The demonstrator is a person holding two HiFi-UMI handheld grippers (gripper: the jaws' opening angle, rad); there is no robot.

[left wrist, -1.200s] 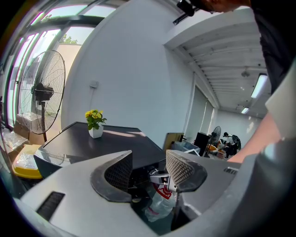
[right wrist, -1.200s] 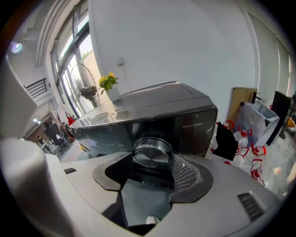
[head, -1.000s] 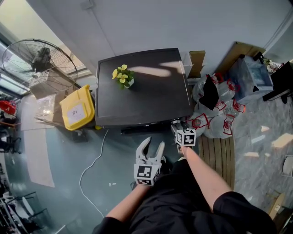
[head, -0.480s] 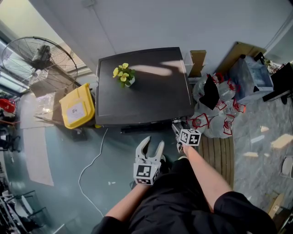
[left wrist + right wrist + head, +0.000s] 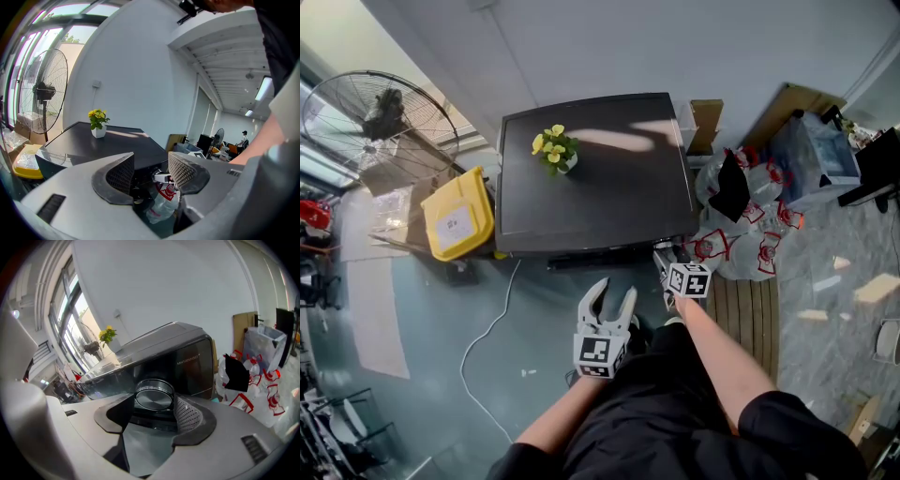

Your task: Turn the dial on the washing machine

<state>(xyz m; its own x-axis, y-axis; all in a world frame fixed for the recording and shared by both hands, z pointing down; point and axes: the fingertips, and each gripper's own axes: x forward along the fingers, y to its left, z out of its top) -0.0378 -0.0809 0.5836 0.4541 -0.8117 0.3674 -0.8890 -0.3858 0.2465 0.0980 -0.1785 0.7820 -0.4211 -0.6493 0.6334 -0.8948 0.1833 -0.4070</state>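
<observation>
One washing machine [image 5: 595, 178], dark with a flat glossy top, stands against the wall. It has one round metal dial [image 5: 153, 397], low on its front face near the right corner. The right gripper [image 5: 154, 411] is at that corner, with the dial between its two jaws. One jaw lies against each side of the rim, and they appear clenched on it, though the wide-angle view leaves the contact a little uncertain. In the head view this gripper [image 5: 666, 264] is tucked just under the machine's front edge, with one bare forearm reaching in behind it.

The left gripper [image 5: 614, 298] hangs in front of the machine, near the middle of its front and apart from it. Its two jaws are spread and hold nothing. Through the left gripper [image 5: 151, 173] only the machine's front and a plastic bag show in the gap.

One small white pot of yellow flowers [image 5: 553, 150] sits on the machine's top, toward the back left. Left of the machine are one large standing fan [image 5: 380, 117] and one yellow box [image 5: 459, 217]. One white cable [image 5: 492, 328] trails over the floor from the machine's front left. Right of the machine lies a heap of several clear bags with red print [image 5: 741, 234], and one wooden pallet [image 5: 750, 314] lies in front of them.
</observation>
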